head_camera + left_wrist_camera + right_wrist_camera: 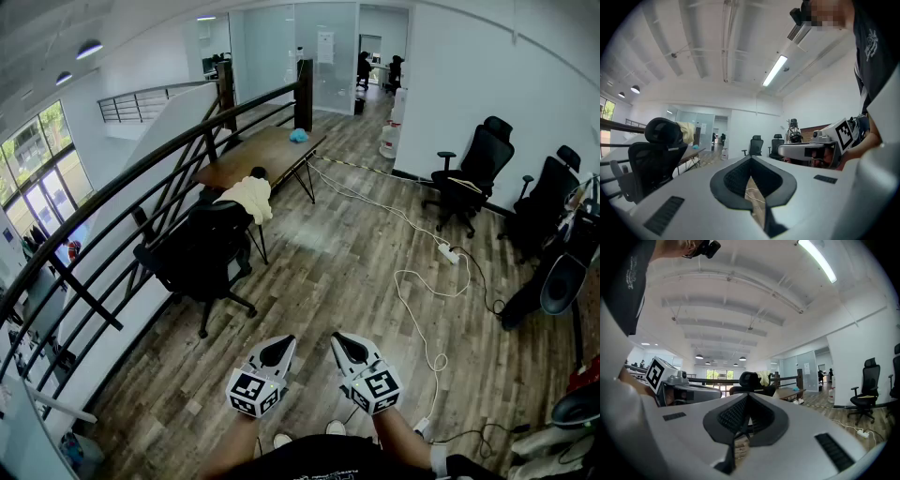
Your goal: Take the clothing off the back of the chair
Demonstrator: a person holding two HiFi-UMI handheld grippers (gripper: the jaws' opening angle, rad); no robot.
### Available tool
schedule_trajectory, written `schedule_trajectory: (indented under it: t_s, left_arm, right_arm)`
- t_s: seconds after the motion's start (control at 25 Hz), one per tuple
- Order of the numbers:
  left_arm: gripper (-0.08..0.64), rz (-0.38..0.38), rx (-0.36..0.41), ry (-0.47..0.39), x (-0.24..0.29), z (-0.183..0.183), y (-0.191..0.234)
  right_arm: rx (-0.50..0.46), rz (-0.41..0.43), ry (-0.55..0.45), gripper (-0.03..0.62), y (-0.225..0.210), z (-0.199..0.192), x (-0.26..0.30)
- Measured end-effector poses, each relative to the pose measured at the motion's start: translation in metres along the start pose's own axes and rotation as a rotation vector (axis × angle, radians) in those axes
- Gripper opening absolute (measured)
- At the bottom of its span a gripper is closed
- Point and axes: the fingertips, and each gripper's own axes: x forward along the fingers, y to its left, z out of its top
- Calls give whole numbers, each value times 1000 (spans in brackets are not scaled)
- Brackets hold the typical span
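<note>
A: Which step are we in?

B: The approach. The clothing (248, 198) hangs over the back of the chair (199, 255), well ahead of both tools and off to their left. The left gripper (278, 350) is clenched on nothing, and so is the right gripper (348, 346)

A: What does the next move call for?

B: In our judgement, we close the distance, release one tool's jaws, then pinch the fabric at the top of the backrest and lift it clear

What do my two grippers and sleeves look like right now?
Both the left gripper and right gripper have pale grey wedge-shaped shells with black ribbed pads lining the jaws. Each carries a white cube printed with black square markers. No cables show on them. The person wears a black top; no sleeves cover the forearms.
</note>
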Motion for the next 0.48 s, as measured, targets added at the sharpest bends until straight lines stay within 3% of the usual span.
schedule_trajectory:
  t_s: [0.48]
  left_arm:
    - [11, 2, 2, -2, 19, 1, -1]
  right_arm:
    - [0, 6, -8, 20, -18, 5, 7]
